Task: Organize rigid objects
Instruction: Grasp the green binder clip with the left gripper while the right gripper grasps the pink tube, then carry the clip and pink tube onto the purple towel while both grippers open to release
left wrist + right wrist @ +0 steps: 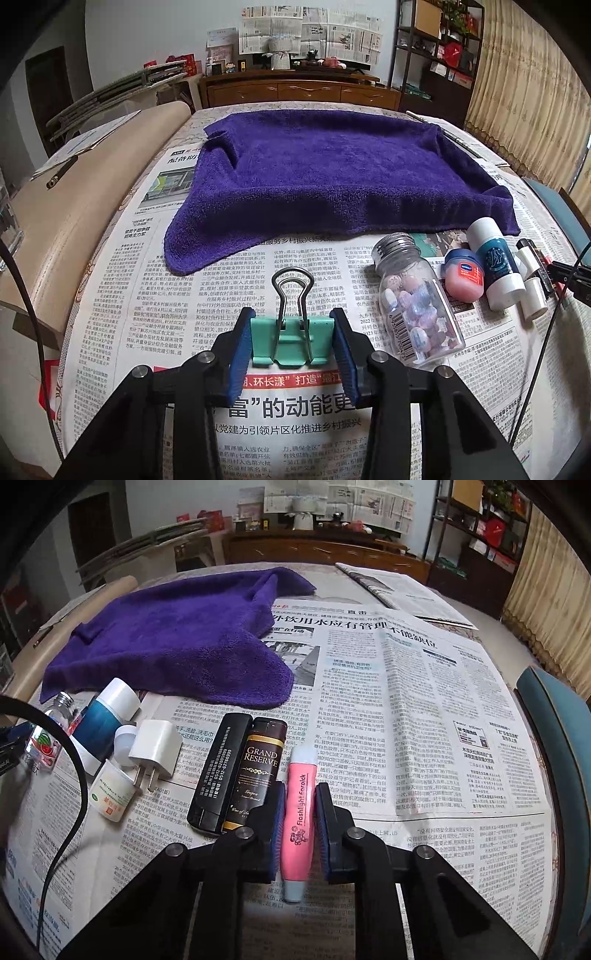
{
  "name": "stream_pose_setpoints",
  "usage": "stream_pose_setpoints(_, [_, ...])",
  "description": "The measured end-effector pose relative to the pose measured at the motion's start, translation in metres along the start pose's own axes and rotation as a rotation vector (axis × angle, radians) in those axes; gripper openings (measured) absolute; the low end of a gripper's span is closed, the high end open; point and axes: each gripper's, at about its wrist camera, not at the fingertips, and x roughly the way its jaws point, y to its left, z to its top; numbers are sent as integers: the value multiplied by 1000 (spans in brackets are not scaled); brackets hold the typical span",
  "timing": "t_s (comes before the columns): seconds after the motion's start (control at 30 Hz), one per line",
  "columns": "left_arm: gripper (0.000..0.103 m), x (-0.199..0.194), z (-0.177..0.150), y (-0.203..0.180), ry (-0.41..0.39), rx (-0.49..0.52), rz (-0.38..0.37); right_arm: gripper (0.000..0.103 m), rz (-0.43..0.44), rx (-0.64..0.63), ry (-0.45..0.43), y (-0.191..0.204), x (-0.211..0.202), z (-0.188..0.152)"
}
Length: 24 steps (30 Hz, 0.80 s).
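In the left wrist view my left gripper (291, 345) is shut on a mint-green binder clip (291, 341), its wire handles pointing away, low over the newspaper. To its right lie a clear jar of pink and white beads (417, 310), a small pink jar (463, 275) and a blue-and-white bottle (496, 266). In the right wrist view my right gripper (300, 821) has its blue pads against both sides of a pink flashlight earpick (298, 812) lying on the newspaper. Left of it lie two black lighters (218, 775) (258, 771), a white charger plug (153, 749) and a small white tube (110, 794).
A purple towel (332, 177) is spread over the far half of the newspaper-covered table (424, 709). A folded newspaper (399, 587) lies at the far right. A blue chair back (557, 731) stands at the right edge. A black cable (70, 812) hangs at the left.
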Motion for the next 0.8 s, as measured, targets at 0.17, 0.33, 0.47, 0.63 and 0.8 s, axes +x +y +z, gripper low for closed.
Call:
stream_pose_setpoints(0.17, [39,-3,-3,4,-6,-12,9,15,24,14,15,-4,-2,-2])
stream_pose_setpoints(0.33, [39,-9,0,10,-13,-30,18,15,35,29,21,-8,-5,-3])
stream_pose_setpoints(0.47, [39,-20,5,12,-32,-46,10,15,38,39,5,-10,-11,1])
stream_pose_setpoints(0.63, [39,-33,15,11,-49,-51,-7,15,69,79,-11,-14,-17,9])
stream_pose_setpoints(0.8, [39,-43,40,9,-70,-57,-43,15,99,97,-59,-10,-33,32])
